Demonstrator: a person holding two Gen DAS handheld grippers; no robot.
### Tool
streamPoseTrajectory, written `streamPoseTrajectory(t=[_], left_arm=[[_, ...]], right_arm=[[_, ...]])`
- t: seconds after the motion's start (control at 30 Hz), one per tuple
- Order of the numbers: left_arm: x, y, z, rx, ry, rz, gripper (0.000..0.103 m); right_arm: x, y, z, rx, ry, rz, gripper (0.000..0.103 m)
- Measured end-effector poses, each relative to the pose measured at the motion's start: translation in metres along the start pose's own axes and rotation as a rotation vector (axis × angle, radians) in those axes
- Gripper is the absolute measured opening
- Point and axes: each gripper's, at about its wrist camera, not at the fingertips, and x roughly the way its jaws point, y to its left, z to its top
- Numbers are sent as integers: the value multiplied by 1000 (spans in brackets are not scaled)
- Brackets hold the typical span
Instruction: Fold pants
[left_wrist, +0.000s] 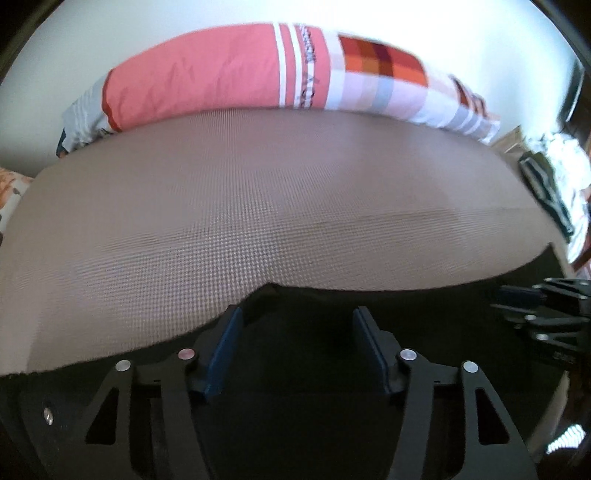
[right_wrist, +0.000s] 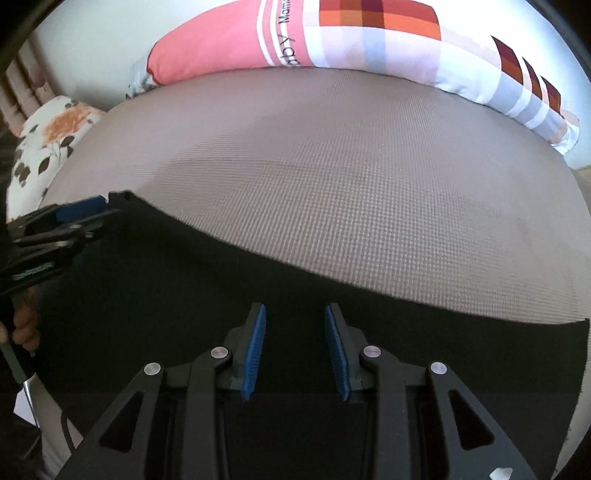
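The pants (right_wrist: 184, 295) lie flat on the bed (right_wrist: 332, 177), a black sheet of cloth covering the near part of the grey mattress; their far edge runs from about 9 o'clock down to 3 o'clock in the right wrist view.

The main risk, as I judge it, is a lopsided fold. The left gripper (right_wrist: 94, 208) sits at the far corner of the cloth at 9 o'clock in the right view, while the right gripper (right_wrist: 294, 347) hangs over the middle of the dark cloth, back from the edge. If one side lifts before the other has a hold, the cloth will drag and skew across the textured mattress. A pinch taken too deep could also gather both layers, or catch the bed cover along with them.

The left gripper (left_wrist: 297, 350) points forward and slightly down, its jaws wide apart, with the cloth's raised edge between and just ahead of the blue pads (left_wrist: 221, 354). Whether the pads touch the cloth I cannot tell. The right gripper is likewise level and low over the pants, jaws apart, holding nothing. A pillow (left_wrist: 229, 70) lies across the far side at 12 o'clock, well apart from both.
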Motion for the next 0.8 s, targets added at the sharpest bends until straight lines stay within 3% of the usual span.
streamPoseTrajectory(t=[0.17, 0.43, 0.63, 0.8], left_arm=[[22, 5, 8, -31, 11, 28, 61], [11, 5, 8, -63, 10, 42, 61], [-32, -9, -21, -25, -56, 77, 61], [-48, -1, -54, -77, -25, 103, 61]], right_arm=[[1, 0, 2, -3, -18, -8, 32], [-4, -2, 0, 20, -39, 28, 32], [-26, -12, -10, 42, -83, 30, 34], [-46, -25, -27, 48, -90, 48, 37]])
